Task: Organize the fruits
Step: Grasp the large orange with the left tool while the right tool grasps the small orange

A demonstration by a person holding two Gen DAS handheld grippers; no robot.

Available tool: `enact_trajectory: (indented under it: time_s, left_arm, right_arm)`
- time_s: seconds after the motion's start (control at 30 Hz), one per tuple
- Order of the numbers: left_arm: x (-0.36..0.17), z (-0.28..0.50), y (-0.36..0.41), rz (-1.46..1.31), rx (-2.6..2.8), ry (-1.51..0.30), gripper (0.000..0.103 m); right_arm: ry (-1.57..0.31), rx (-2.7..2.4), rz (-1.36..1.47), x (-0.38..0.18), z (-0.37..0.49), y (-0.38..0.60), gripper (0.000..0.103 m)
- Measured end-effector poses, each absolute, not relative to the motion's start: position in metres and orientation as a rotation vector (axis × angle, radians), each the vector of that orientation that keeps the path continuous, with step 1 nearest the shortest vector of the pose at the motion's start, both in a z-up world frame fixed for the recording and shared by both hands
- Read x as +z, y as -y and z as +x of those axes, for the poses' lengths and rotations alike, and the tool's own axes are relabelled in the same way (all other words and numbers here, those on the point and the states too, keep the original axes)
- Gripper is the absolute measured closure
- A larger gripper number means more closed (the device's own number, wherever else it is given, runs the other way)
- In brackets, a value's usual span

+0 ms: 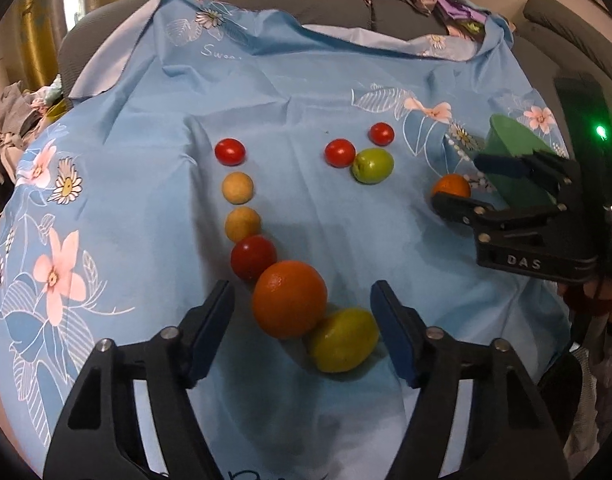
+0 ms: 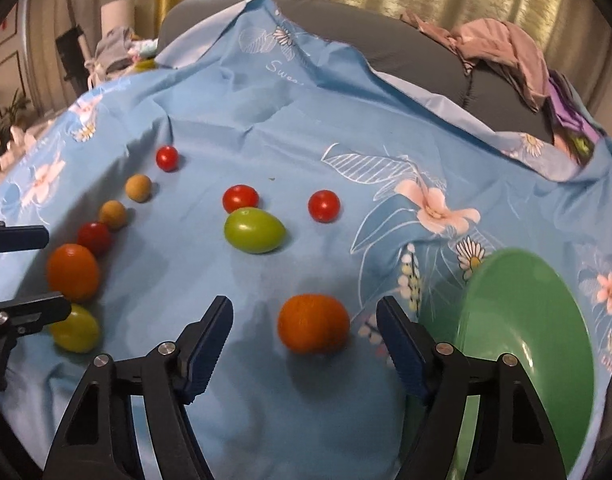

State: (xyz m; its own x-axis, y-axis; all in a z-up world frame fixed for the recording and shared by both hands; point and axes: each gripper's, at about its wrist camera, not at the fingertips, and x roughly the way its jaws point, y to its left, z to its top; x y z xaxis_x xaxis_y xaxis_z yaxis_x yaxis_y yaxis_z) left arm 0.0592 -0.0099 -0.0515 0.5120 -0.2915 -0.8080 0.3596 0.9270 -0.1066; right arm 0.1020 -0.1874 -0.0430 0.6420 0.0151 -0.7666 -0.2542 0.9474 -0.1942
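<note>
left gripper (image 1: 301,312): black plastic arms, dark blue ridged pads, silver screws | right gripper (image 2: 303,326): same black frame, blue pads, white "DAS" lettering, green light glowing on its body

Bare cloth (image 2: 209,128) lies open behind the fruit — a green bowl (image 2: 526,320) blocks the right, a fruit row (image 1: 241,208) the left.

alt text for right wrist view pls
The right hand-held gripper, jaws open, straddles an orange on a blue floral cloth. A green bowl sits to its right; more fruit lies beyond and left.
</note>
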Motion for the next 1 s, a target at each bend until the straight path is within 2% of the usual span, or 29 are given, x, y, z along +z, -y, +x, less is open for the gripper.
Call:
enact_trajectory:
  time_s: [0.2,0.23,0.33,0.4,0.47,0.57,0.73,1.0]
  left_arm:
    - [-0.062,0.069,0.012,0.088,-0.396,-0.996,0.05]
    - [-0.062,0.069,0.012,0.091,-0.395,-0.997,0.051]
    - [-0.063,0.071,0.012,0.096,-0.395,-0.997,0.052]
    - [-0.064,0.072,0.012,0.094,-0.392,-0.999,0.054]
    - [-0.065,0.075,0.01,0.088,-0.386,-1.004,0.06]
    - [-0.067,0.077,0.01,0.087,-0.392,-1.01,0.059]
    - [-0.066,0.076,0.009,0.08,-0.394,-1.007,0.06]
    - [-0.059,0.069,0.006,0.036,-0.415,-0.988,0.06]
  right_arm:
    - [-0.885,0.158,-0.406,-0.053,0.114,0.179,0.03]
    - [-0.893,0.161,-0.426,-0.055,0.116,0.178,0.033]
    - [-0.912,0.164,-0.488,-0.06,0.119,0.175,0.035]
    - [-0.923,0.156,-0.536,-0.064,0.12,0.174,0.039]
    - [-0.932,0.155,-0.567,-0.066,0.121,0.174,0.05]
    - [-0.939,0.17,-0.552,-0.063,0.122,0.178,0.063]
    - [-0.934,0.178,-0.521,-0.061,0.122,0.18,0.064]
    - [-0.85,0.26,-0.311,-0.032,0.109,0.2,0.065]
